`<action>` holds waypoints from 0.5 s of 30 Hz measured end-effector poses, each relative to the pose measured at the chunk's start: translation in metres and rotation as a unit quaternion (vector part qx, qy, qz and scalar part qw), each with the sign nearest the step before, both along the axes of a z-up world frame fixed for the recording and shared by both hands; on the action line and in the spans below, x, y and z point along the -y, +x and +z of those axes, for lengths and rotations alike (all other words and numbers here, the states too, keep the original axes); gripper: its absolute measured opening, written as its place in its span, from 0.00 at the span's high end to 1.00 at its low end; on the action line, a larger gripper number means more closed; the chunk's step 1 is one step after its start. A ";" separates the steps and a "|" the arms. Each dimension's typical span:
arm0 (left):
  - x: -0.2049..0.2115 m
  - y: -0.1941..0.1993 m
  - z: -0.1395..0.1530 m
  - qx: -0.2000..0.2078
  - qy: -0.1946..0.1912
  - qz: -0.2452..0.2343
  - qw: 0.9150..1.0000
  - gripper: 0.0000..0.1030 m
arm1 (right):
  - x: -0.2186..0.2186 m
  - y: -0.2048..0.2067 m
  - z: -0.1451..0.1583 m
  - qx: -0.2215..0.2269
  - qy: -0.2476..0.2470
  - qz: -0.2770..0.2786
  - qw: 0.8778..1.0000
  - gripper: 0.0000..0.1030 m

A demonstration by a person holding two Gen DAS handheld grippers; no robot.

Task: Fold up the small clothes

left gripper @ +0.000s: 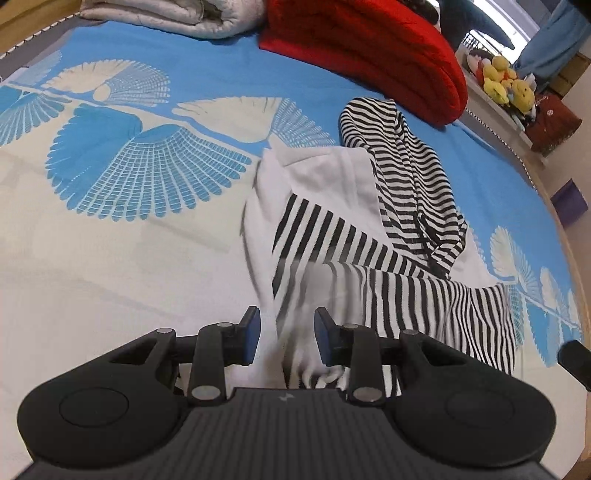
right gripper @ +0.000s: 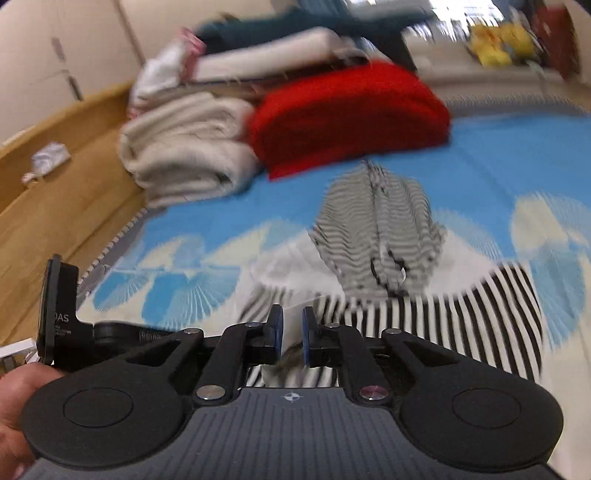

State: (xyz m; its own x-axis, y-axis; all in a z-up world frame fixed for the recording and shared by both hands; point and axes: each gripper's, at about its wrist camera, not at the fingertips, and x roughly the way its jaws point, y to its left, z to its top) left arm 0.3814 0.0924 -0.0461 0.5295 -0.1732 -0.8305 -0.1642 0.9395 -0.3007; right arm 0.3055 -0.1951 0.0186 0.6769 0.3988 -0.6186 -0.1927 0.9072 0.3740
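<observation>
A small black-and-white striped garment with white parts (left gripper: 388,229) lies crumpled on the blue and cream bedspread (left gripper: 129,229). My left gripper (left gripper: 286,338) is open, its blue pads either side of a blurred fold of the garment's near edge. In the right wrist view the same garment (right gripper: 380,236) lies ahead, blurred by motion. My right gripper (right gripper: 292,338) has its pads close together with a fold of the striped cloth between them.
A folded red blanket (left gripper: 369,55) and a folded cream blanket (left gripper: 166,14) lie at the far end of the bed. Yellow plush toys (left gripper: 506,79) sit on a ledge beyond. A wooden bed frame (right gripper: 55,192) runs along the left in the right wrist view.
</observation>
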 end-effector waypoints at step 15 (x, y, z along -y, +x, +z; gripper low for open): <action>-0.013 0.007 -0.033 -0.048 -0.058 0.040 0.996 0.76 | 0.055 0.014 -0.067 -0.140 0.035 -0.176 0.974 0.68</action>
State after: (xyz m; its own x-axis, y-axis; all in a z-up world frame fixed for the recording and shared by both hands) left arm 0.3885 0.1051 -0.0794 0.4647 -0.2317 -0.8546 -0.2708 0.8817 -0.3863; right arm 0.3200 -0.2502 -0.0484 0.5874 0.2217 -0.7784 0.2435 0.8688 0.4312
